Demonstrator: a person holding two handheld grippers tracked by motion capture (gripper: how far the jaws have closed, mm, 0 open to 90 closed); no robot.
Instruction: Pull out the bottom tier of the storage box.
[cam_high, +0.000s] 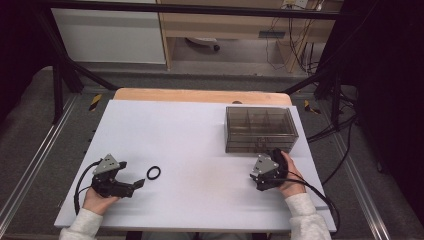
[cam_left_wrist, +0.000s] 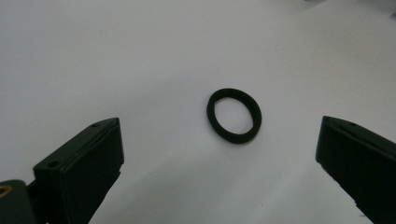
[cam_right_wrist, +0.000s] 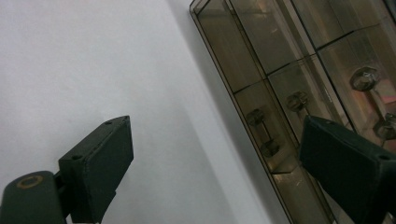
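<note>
A small black ring (cam_high: 154, 173) lies flat on the white table top (cam_high: 200, 150) at the front left. My left gripper (cam_high: 140, 184) rests just short of it, jaws pointing at it. In the left gripper view the ring (cam_left_wrist: 234, 115) sits ahead of the wide-open left gripper (cam_left_wrist: 219, 122), between the lines of the two jaws and untouched. At the front right, my right gripper (cam_high: 274, 154) points at the front of a smoky clear drawer box (cam_high: 260, 127). In the right gripper view the right gripper (cam_right_wrist: 217, 119) stands open with nothing in it, the box (cam_right_wrist: 280, 56) just beyond its right jaw.
The box has several compartments, and small knob handles (cam_right_wrist: 261, 130) show on its drawer fronts. A wooden strip (cam_high: 200, 95) runs along the table's far edge. Black frame legs and cables stand on the floor on both sides.
</note>
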